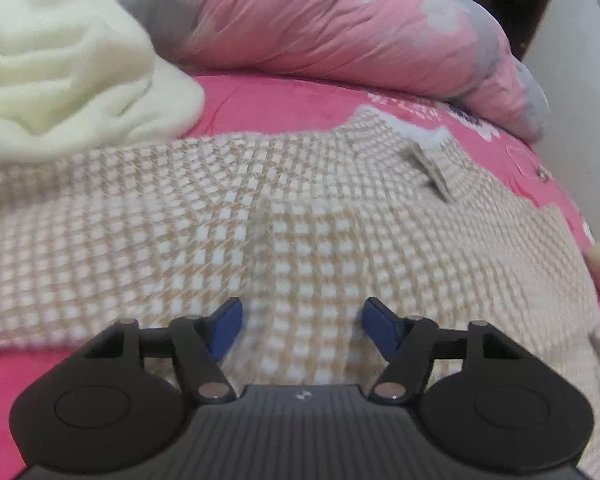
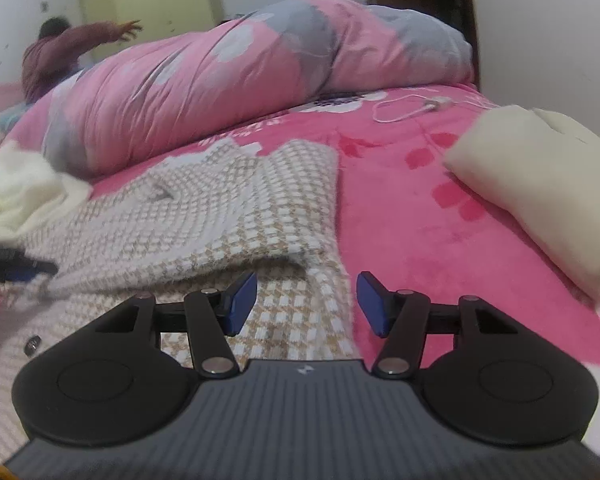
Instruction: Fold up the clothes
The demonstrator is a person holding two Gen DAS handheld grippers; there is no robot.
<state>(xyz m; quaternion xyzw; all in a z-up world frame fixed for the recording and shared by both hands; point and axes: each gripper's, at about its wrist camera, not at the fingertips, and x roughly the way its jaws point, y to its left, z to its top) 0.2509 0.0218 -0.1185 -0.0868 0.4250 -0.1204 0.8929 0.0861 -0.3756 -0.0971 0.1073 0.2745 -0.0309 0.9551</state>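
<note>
Checked garment (image 1: pixel 260 208) spread flat on bed (image 1: pixel 284 96), one flap folded over.
Left gripper (image 1: pixel 302 326) and right gripper (image 2: pixel 306 302): fingers apart above garment, clamping nothing. Duvet (image 2: pixel 204 92) lies behind; cream cloth (image 1: pixel 60 64) at garment's left edge.

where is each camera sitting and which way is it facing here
Left wrist: sits on the left tool, looking forward and down over the checked garment toward the white fleece and the rolled pink duvet; only its own open blue fingers show.
Right wrist: sits on the right tool, at the garment's right edge, facing the duvet, a folded cream cloth and a white cable; its open fingers show, and the left tool's tip.
Shared: garment, fleece, duvet, pink bedspread.
</note>
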